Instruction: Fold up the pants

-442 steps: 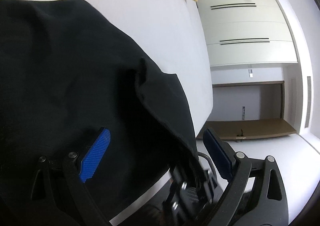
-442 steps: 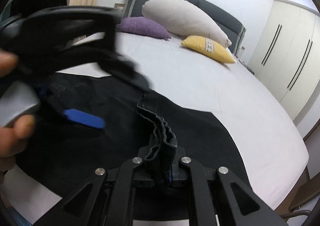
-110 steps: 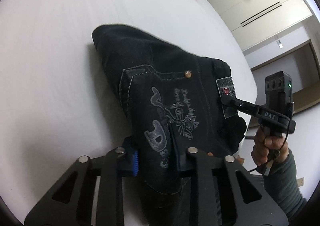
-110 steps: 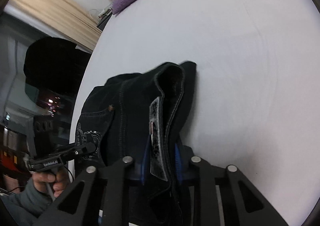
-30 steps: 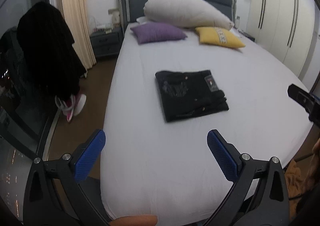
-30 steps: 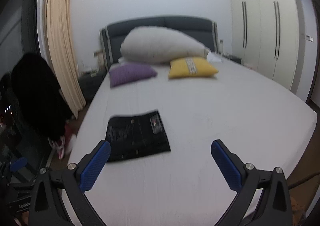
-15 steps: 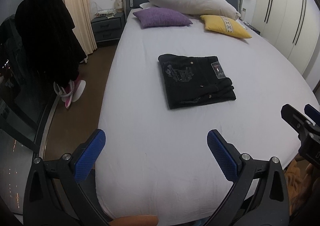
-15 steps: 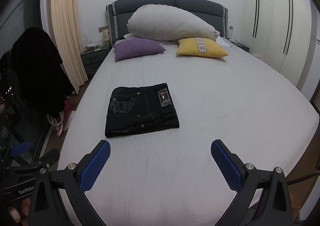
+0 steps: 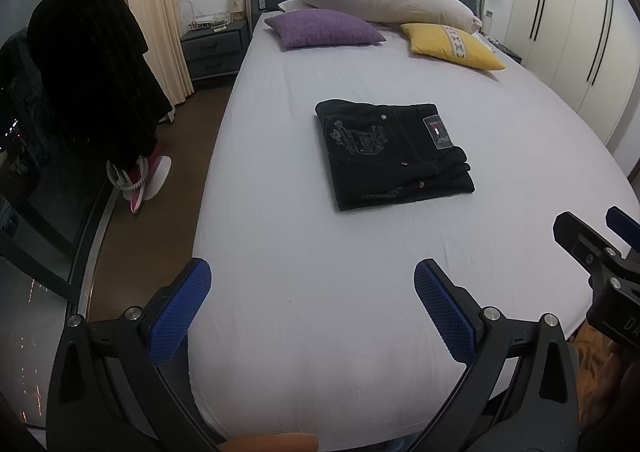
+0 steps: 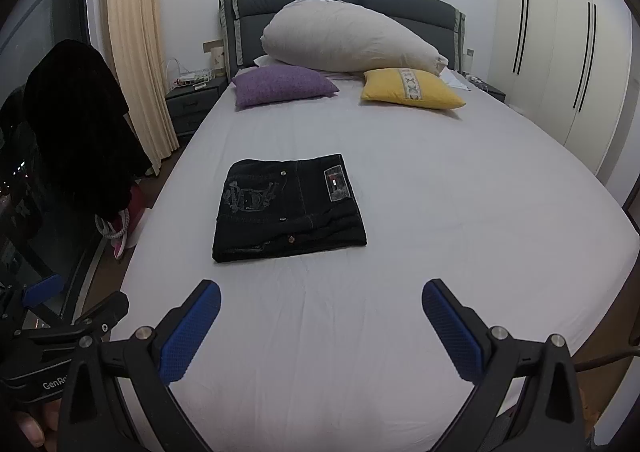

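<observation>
On white bed point(image 9: 320, 292), folded black pants point(image 9: 392, 151).

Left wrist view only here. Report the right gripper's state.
Observer: The right gripper is open, its blue pads wide apart with nothing between them.
Operator: Say where the pants lie from it.
Observer: The folded pants lie flat on the bed, ahead of it and slightly left of centre. Nothing touches them.
Operator: Describe my left gripper from outside.
Observer: The left gripper shows at the lower left edge of the right wrist view, with a fingertip below it.
</observation>
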